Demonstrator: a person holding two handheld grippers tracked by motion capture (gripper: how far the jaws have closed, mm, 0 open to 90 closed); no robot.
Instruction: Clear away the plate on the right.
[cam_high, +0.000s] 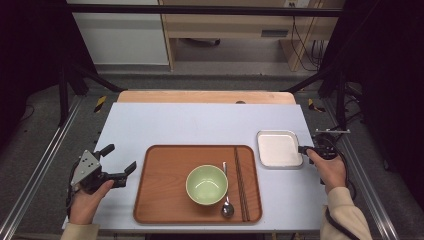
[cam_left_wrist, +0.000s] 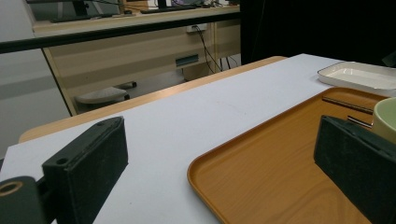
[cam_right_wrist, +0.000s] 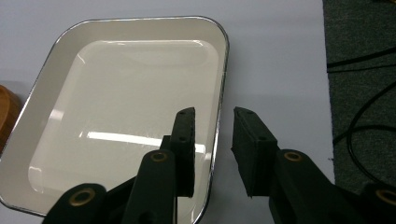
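White rectangular enamel dish with a thin dark rim (cam_right_wrist: 116, 107) sits on the pale table (cam_high: 200, 125), just beside the right edge of the brown wooden tray (cam_high: 165, 200) and apart from it. The right gripper (cam_right_wrist: 212, 140) straddles the dish's right rim, one jaw over the basin and one outside; the jaws stand a narrow gap apart and I judge the pads are not yet pressing the rim. The left gripper (cam_high: 116, 162) hovers left of the tray with its jaws spread wide, holding nothing.

Risks, as I judge them: a grip on one edge alone could let the shallow dish swing or slip off the smooth glaze when lifted; closing off-centre could shove it against the tray; the inner jaw could scrape the basin.

Count: one enamel dish, one wooden tray, one pale green bowl (cam_high: 206, 184), one metal spoon (cam_high: 227, 207), one pair of dark chopsticks (cam_high: 241, 182), two grippers
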